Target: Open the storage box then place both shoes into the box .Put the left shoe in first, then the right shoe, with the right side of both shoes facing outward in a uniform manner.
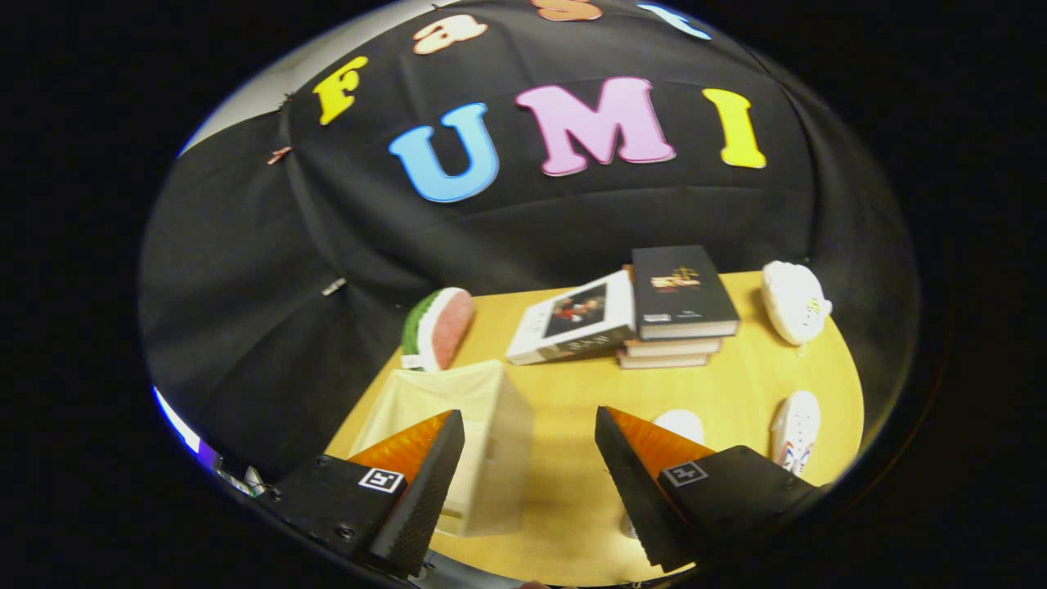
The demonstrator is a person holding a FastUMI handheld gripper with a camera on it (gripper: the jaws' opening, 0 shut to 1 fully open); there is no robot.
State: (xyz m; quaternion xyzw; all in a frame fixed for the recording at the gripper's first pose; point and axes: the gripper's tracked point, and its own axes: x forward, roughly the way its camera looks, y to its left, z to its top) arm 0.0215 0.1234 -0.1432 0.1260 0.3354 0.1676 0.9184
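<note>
A pale translucent storage box point(483, 442) stands on the wooden table point(736, 384), partly behind my left finger; whether its lid is open I cannot tell. One small white shoe point(796, 429) with coloured stripes lies to the right of my right finger. A second white shoe point(680, 424) peeks out just behind the right finger, mostly hidden. My gripper point(530, 483) hovers above the table, open, with only bare tabletop and the box's right wall between its fingers.
Beyond the fingers lies a stack of books point(679, 315) with another book point(577, 327) leaning against it. A watermelon-slice toy point(439, 327) sits behind the box. A white plush item point(795, 301) rests at the table's far right edge.
</note>
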